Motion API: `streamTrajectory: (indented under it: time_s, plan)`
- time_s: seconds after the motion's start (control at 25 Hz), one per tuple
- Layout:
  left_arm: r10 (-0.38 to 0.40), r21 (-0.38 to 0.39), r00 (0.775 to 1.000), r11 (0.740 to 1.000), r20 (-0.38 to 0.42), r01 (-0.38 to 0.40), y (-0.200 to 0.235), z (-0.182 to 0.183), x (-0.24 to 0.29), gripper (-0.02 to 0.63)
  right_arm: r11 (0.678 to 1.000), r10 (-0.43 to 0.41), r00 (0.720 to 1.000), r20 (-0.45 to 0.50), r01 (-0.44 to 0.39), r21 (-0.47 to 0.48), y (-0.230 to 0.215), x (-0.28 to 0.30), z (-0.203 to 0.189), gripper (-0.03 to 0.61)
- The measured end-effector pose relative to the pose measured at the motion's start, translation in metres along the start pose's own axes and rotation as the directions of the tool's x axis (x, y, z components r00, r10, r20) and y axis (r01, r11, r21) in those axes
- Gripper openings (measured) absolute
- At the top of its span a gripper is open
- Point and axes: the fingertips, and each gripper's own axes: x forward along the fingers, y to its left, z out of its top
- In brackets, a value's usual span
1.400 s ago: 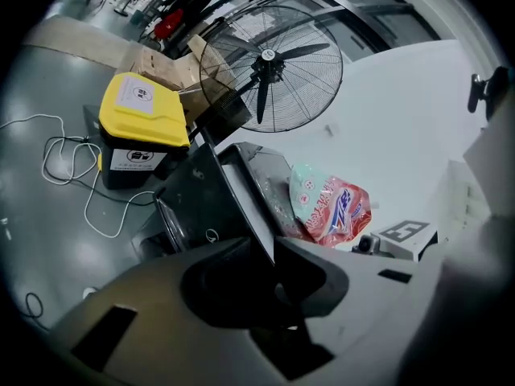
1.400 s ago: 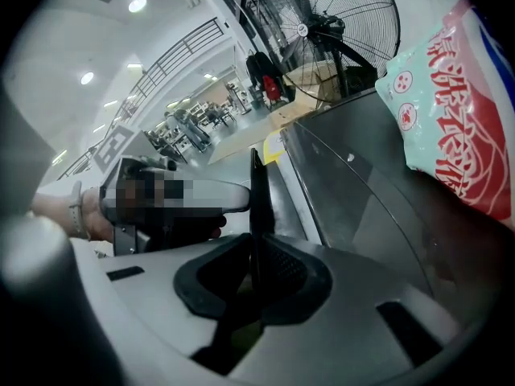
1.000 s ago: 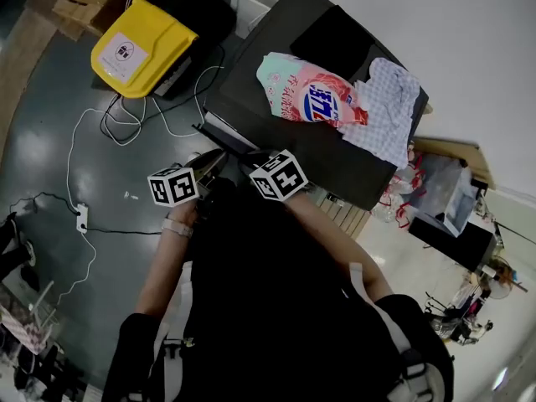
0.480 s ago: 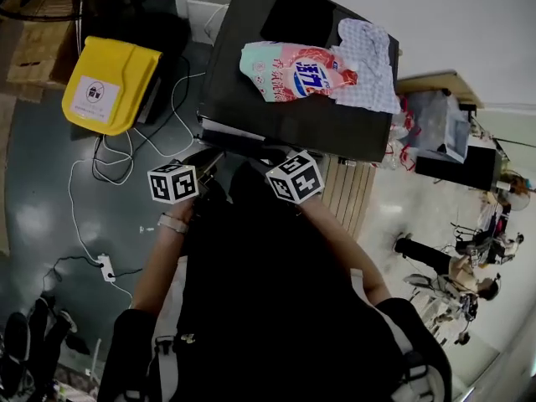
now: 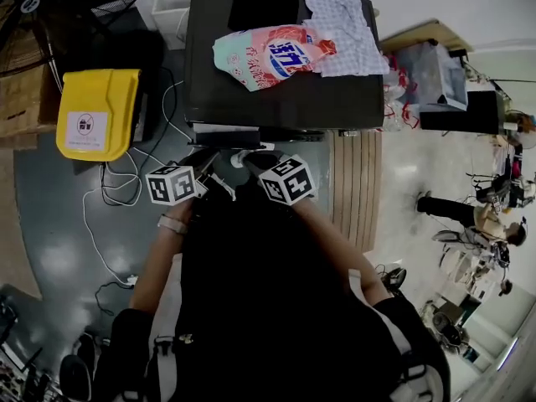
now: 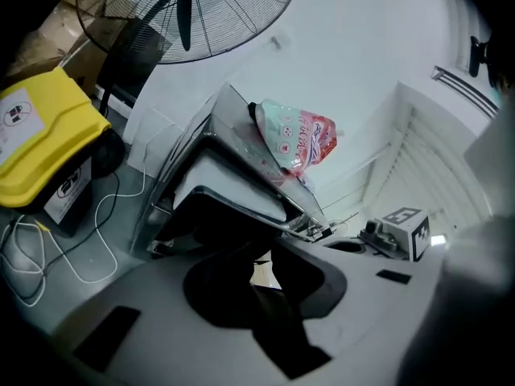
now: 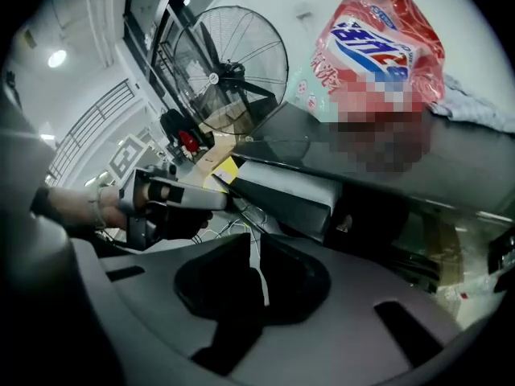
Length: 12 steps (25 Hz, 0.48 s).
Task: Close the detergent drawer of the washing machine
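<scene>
**A:** Drawer first, operator. The detergent drawer (image 5: pixel 224 132) juts out from the front of the washing machine (image 5: pixel 285 99), on the left side as you look down. Your left gripper view shows its pale tray exposed behind the dark front panel, so nothing is closed yet.

**B:** Agreed, I'd call this the approach and the push has not begun. Your left gripper (image 6: pixel 261 260) has just been narrowing. Its jaws stand a little apart with floor showing through the gap and nothing between them.

**A:** Same story for your right gripper (image 7: pixel 256 252). Its jaws have just come in to a thin slit and they are empty. You're gripping nothing with either tool.

**B:** In the right gripper view, the left tool's tip sits just beside the drawer's outer corner. Whether it actually touches, I can't tell.

**A:** So the whole job is left. You need to get a jaw tip squarely on that front panel and drive the drawer back until it sits flush.

**B:** The detergent bag (image 5: pixel 268 57) and the cloth (image 5: pixel 343 32) lie on the lid, well clear of your path.
</scene>
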Motion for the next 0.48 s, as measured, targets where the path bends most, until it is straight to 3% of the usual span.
streamTrajectory:
  time_s: [0.48]
  plan:
    - [0.137, 0.097, 0.986, 0.987, -0.093, -0.128, 0.018, -0.006, 0.002, 0.023, 0.983, -0.041, 0.994, 0.098, 0.023, 0.18, -0.018, 0.018, -0.005, 0.028]
